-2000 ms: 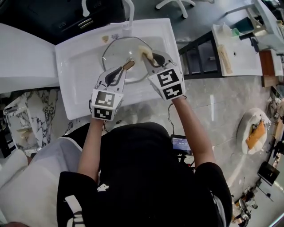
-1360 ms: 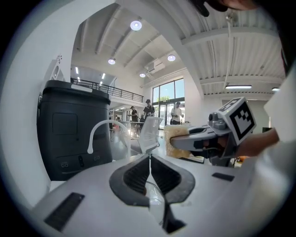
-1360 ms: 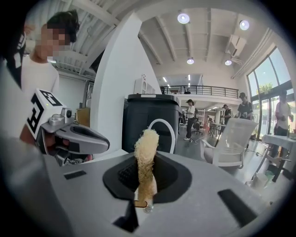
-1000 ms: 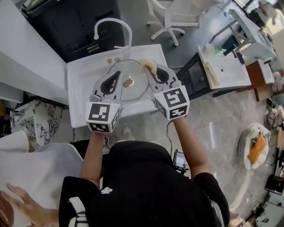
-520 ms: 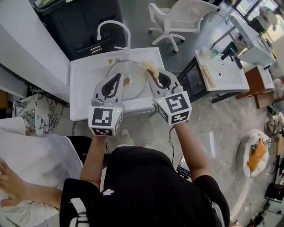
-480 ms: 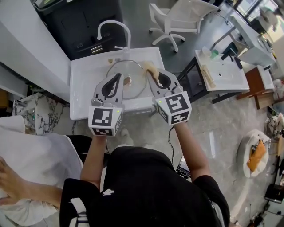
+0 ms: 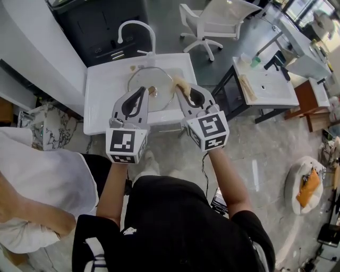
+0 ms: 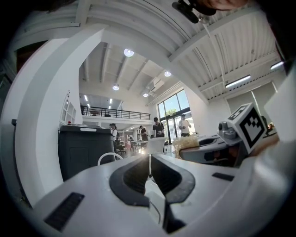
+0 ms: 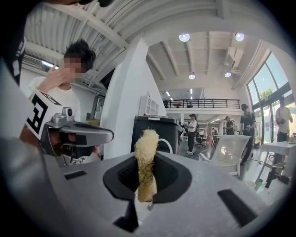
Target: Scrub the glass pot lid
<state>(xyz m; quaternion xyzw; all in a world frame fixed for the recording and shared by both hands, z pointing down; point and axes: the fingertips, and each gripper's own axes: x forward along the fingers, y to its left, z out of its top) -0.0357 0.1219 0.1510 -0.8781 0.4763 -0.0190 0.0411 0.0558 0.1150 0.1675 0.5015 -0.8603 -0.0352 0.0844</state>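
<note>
The round glass pot lid (image 7: pixel 143 85) lies flat in the white sink (image 7: pixel 103 87), its brown wooden knob (image 7: pixel 153 93) facing up. Both grippers are raised and level, above the sink's near edge. My left gripper (image 7: pixel 143 91) is shut with nothing between its jaws (image 8: pixel 149 167); its tip shows just left of the knob. My right gripper (image 7: pixel 178 88) is shut on a yellowish fibrous scrub sponge (image 7: pixel 181 83), which sticks out past the fingertips (image 9: pixel 145 159). That sponge (image 8: pixel 186 141) also shows in the left gripper view, and the left gripper (image 9: pixel 76 135) shows in the right gripper view.
A curved white faucet (image 7: pixel 135 27) stands at the sink's far edge. A white chair (image 7: pixel 215 16) and a white side table (image 7: pixel 265 79) stand to the right. A person in white (image 7: pixel 32 207) is close on my left. Dark cabinet (image 7: pixel 101 21) behind the sink.
Both grippers have drawn back from the lid toward me, and the view has pulled up and away from the sink. The sponge stays in the right gripper. The person at left has shifted.
</note>
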